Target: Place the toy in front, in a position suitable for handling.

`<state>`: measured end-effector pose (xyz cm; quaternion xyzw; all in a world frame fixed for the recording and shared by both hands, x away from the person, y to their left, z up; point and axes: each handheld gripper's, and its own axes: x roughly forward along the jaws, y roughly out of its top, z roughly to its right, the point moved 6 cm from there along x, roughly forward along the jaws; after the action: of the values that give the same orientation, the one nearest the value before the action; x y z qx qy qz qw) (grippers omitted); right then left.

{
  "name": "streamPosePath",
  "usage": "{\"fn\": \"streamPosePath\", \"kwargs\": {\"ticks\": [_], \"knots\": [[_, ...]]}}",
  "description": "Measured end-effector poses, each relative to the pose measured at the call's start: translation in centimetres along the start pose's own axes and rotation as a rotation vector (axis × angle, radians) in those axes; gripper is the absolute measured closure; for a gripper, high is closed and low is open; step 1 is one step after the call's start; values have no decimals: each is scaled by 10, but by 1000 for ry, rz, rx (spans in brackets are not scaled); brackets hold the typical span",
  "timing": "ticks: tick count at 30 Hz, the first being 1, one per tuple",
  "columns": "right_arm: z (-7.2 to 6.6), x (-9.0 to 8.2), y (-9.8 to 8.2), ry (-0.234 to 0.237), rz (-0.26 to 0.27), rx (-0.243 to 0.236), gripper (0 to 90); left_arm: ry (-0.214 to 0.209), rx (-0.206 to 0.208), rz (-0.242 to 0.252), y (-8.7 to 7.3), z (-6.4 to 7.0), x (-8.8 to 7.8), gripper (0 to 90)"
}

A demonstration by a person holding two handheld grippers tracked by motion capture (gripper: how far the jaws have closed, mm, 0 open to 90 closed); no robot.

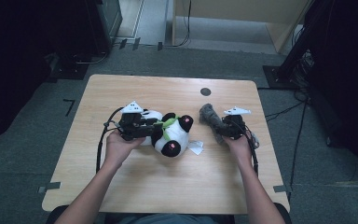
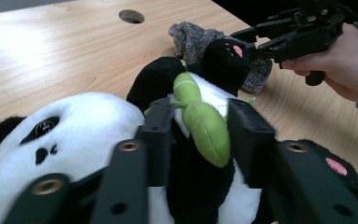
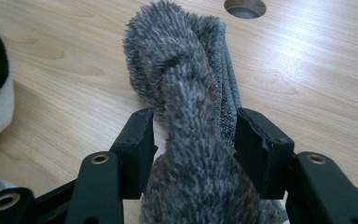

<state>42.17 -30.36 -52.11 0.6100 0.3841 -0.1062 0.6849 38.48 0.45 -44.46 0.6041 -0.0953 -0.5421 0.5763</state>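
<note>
Pale wooden table (image 1: 135,186) bears both toys mid-surface. Left gripper (image 2: 199,135) straddles the black-and-white plush panda (image 1: 170,135) with green bamboo stalk (image 2: 204,123), jaws parted around its belly. Right gripper (image 3: 193,140) clamps the grey fuzzy plush (image 3: 186,88), right of the panda.

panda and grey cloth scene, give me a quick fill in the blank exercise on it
1. The left gripper has its jaws on either side of the panda plush toy, which carries a ____ bamboo piece.
2. The right gripper has a fuzzy ____ cloth between its jaws.
3. Past the cloth, the wooden table has a round ____ in its top.

Missing words: green; grey; hole
</note>
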Motion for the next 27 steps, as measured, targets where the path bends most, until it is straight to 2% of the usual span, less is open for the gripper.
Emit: {"fn": "streamPosePath", "kwargs": {"ticks": [3, 5, 8, 10, 12, 15, 20, 24, 27], "knots": [[2, 5, -1, -1, -1, 3, 507, 23, 16, -18, -3, -1, 0, 459], [3, 8, -2, 4, -9, 3, 529, 22, 22, -35, -5, -1, 1, 420], [4, 14, -2, 42, -57, 17, 576, 6, 33, -22, -7, 0, -1, 378], [5, 16, -1, 62, -61, 35, 634, 8, 48, -19, -8, 0, -2, 357], [7, 17, -1, 74, -64, 43, 698, 10, 52, -11, -9, -1, -5, 350], [9, 17, -1, 78, -80, 49, 742, -7, 38, 0, -11, -3, -8, 339], [10, 11, 5, 91, -87, 68, 754, 2, 43, 4, -14, -9, -13, 334], [4, 2, 10, 121, -82, 94, 758, -3, 31, 24, -16, -16, -20, 327], [-3, -5, 13, 131, -81, 75, 762, -7, 24, 27, -19, -20, -24, 326]]}}
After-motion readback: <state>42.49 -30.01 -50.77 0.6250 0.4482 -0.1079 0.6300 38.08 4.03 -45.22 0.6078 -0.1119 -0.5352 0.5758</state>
